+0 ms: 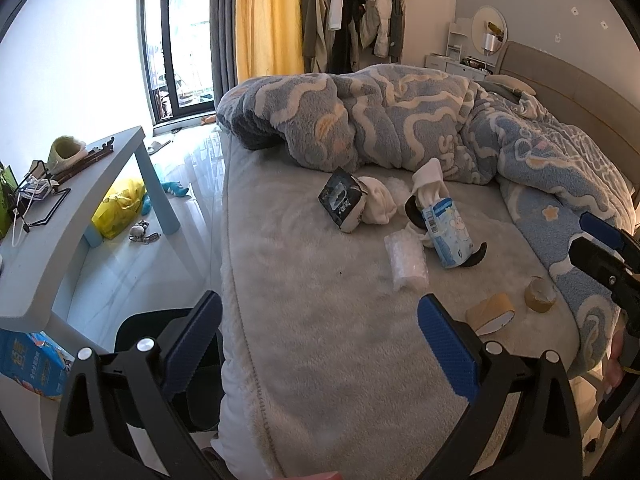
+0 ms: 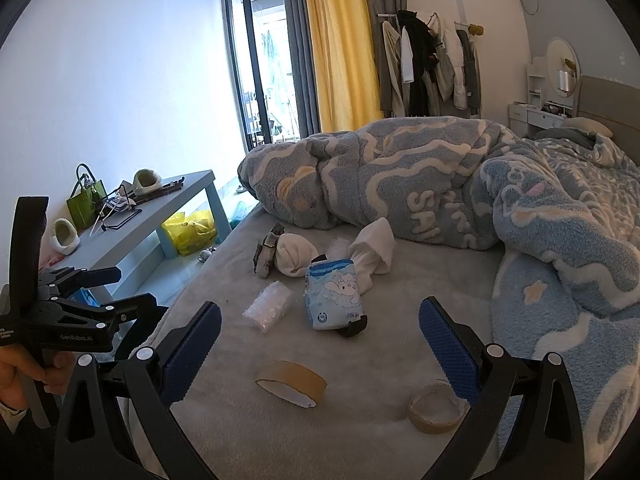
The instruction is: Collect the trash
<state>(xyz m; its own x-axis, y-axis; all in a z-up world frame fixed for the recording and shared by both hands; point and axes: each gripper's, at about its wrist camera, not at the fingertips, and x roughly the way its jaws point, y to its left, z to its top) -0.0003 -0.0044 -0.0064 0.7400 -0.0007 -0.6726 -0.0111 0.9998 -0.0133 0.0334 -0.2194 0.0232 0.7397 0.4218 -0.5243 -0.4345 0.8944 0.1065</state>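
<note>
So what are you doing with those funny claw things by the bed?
A person is tidying trash off the bed with a gripper in each hand. Both the left gripper and the right gripper are open and holding nothing. On the blanket ahead lie two tape rolls, a clear bubble-wrap roll, a blue tissue pack and a dark wrapper. Nothing has been picked up yet.

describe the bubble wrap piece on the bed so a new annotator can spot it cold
Start at the bed's grey sheet, below the bunched blue blanket. The bubble wrap lies flat just left of the upright blue tissue pack, beyond the two tape rolls. It is the only clear, bumpy plastic roll; its neighbours are opaque paper, cloth or cardboard.
</note>
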